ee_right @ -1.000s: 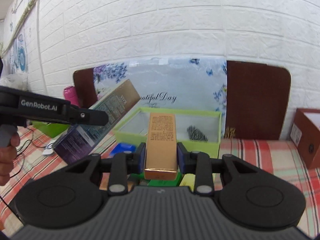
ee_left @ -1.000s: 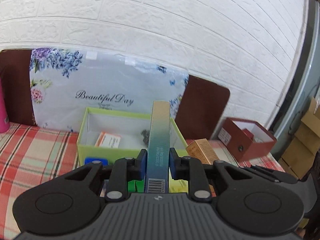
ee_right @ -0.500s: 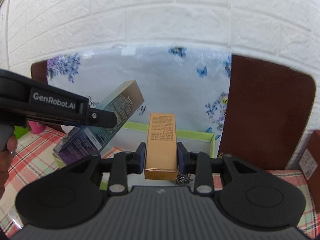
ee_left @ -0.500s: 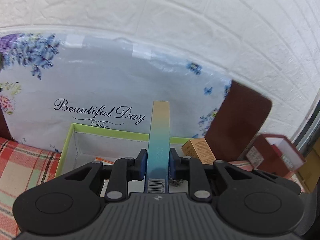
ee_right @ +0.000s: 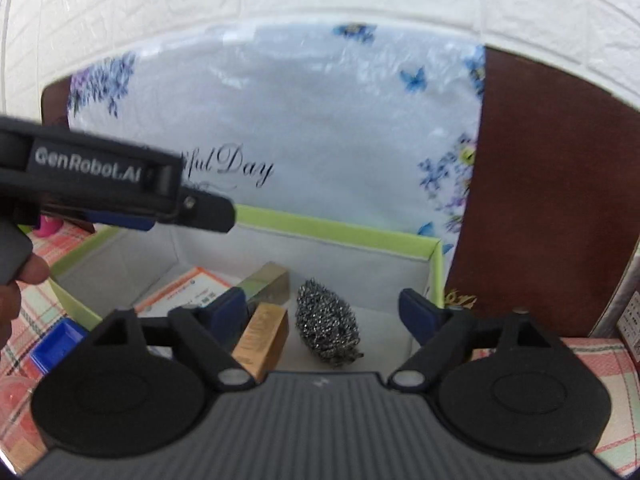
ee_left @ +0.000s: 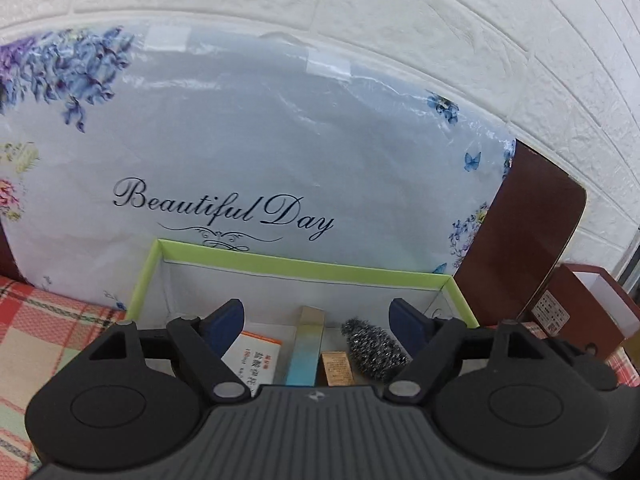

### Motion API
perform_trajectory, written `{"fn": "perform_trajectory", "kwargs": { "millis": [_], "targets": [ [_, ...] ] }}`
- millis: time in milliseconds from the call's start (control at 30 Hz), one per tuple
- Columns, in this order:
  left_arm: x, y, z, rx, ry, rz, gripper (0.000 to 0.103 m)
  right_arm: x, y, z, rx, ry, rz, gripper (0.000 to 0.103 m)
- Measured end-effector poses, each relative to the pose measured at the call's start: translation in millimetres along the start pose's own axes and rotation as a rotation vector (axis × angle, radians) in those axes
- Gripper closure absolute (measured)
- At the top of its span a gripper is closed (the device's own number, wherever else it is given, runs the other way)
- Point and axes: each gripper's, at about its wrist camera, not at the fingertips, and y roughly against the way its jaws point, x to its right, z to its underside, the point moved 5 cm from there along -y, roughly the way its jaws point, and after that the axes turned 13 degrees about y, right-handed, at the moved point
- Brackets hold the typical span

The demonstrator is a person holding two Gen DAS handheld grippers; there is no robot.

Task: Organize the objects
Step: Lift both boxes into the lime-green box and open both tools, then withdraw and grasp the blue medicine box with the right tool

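I am keeping the left hand-held gripper [ee_left: 316,322] over the green box [ee_left: 308,266]; its jaws have just been opening and are now standing wide, with nothing pressed between them. The teal carton [ee_left: 306,350] is lying below them on the box floor. The right hand-held gripper [ee_right: 322,314] is in the same condition: jaws have just been opening, wide, and the gold carton [ee_right: 262,338] is resting in the box under its left finger, just beside the teal one.

What I am fearing: when I am pulling back, a finger may be catching a carton or the thin box wall and dragging it, because both grippers are crowding the same corner. They may also be knocking each other.

The cartons are smooth, glossy cardboard, long and rectangular, so they are sliding easily. The scourer [ee_right: 328,330] is a springy ball of steel wire that can be snagging on a pad. The box is light paperboard standing on a checked cloth on the tabletop [ee_left: 48,320].
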Motion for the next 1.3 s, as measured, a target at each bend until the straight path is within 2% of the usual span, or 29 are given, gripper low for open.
{"fn": "perform_trajectory", "kwargs": {
  "millis": [33,67,400,700,900,1100,1300],
  "targets": [
    [-0.3,4.9,0.1,0.009,-0.01,-0.01,0.02,3.1,6.4,-1.1,0.016,-0.009,0.002,0.002],
    [0.3,10.0,0.8,0.016,-0.022,-0.023,0.02,6.5,14.4,-2.1,0.031,-0.022,0.009,0.0],
    [20.2,93.2,21.2,0.067,-0.04,-0.079,0.02,15.1,88.1,-15.2,0.085,-0.061,0.047,0.0],
    [18.0,169.2,77.0,0.084,-0.066,-0.12,0.02,-19.7,167.4,10.9,0.104,-0.012,0.058,0.0],
    [7.4,193.6,112.4,0.063,-0.035,-0.116,0.02,-45.3,205.6,38.1,0.105,0.005,0.063,0.0],
    [-4.7,204.8,142.3,0.038,-0.042,-0.16,0.02,-61.3,229.2,67.2,0.089,-0.037,0.042,0.0],
    [-22.4,204.1,166.4,-0.019,-0.009,-0.195,0.02,-70.9,241.4,93.0,0.056,-0.045,0.042,0.0]
  ]
}}
